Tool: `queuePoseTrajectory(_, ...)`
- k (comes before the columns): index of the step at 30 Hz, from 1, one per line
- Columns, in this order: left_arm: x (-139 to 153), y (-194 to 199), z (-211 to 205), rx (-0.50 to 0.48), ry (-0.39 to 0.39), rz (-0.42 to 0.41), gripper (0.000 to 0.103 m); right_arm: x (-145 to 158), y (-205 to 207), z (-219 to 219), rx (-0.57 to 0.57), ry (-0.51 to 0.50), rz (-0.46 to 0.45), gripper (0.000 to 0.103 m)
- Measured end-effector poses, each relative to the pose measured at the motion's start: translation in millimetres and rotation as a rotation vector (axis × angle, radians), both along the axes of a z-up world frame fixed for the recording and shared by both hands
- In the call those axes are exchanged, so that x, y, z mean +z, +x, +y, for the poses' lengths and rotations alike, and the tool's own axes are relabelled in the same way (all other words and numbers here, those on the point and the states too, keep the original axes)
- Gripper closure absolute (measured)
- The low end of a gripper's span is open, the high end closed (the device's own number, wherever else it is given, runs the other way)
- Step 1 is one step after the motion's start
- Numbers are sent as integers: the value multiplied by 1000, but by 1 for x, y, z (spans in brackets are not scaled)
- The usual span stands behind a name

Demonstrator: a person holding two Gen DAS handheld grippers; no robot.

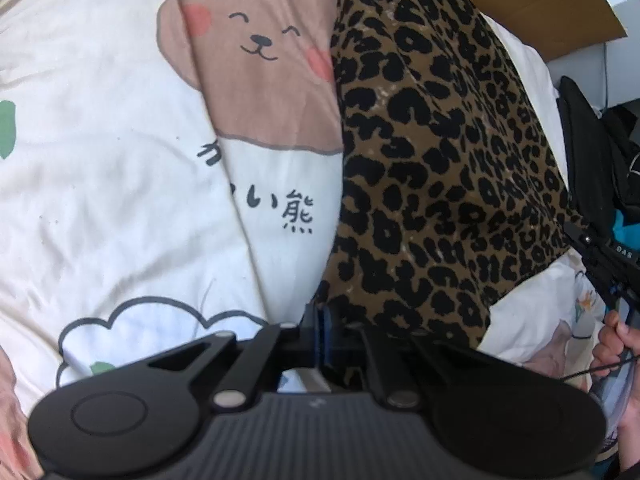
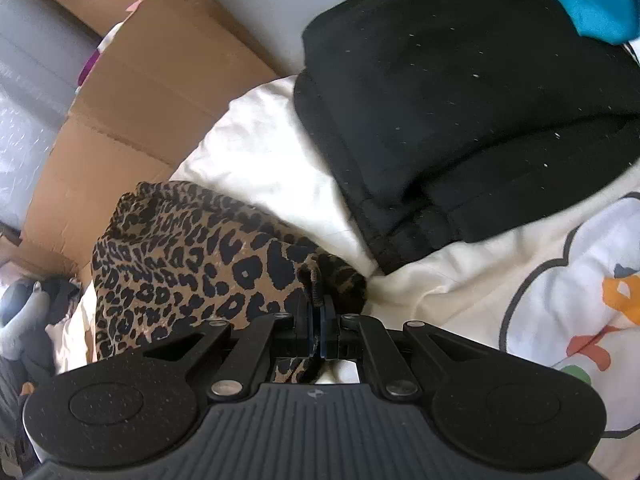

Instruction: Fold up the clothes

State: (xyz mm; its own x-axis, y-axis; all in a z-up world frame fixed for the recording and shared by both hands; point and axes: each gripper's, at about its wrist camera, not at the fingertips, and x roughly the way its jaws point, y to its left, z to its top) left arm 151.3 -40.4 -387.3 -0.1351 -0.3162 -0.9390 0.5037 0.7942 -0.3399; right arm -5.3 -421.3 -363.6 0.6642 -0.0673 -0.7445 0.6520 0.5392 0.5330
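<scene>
Leopard-print brown and black thin fabric garment [image 1: 432, 152] is spread long over the white bear-print cartoon duvet [image 1: 120, 160] in the left wrist view, and the left gripper [image 1: 323, 320] looks clenched on its near edge, blue pads pressed together with cloth at the tips; the right gripper's black body and a hand [image 1: 616, 344] show at the far right. Right wrist view: right gripper [image 2: 316, 316] is clamped on a bunched corner of the same garment, just beside a folded black fleece garment [image 2: 460, 112]. My guess is a fold is in hand, so keep both corners level and taut and lay the edge down smooth, no dragging. Container-wise, there's a brown cardboard box [image 2: 152, 92] with open flaps behind the bed, contents mostly hidden, just a bit of pink and purple showing
</scene>
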Motion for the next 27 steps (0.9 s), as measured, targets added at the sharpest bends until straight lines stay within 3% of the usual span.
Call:
queuePoseTrajectory(4,0,3,-1,-17,8,-7,102,7,-4,0,-44,-36,14,103)
queuePoseTrajectory(12,13,17,-9,-48,43,-63,101,-4,-3,1,-2,58,29,102)
queuePoseTrajectory(20,60,40,-40,-109,47,-169,96,6,-12,0,-29,28,11,94)
queuePoseTrajectory(27,108,65,-99,-124,-7,-264,93,20,-21,-6,-52,-10,-27,92)
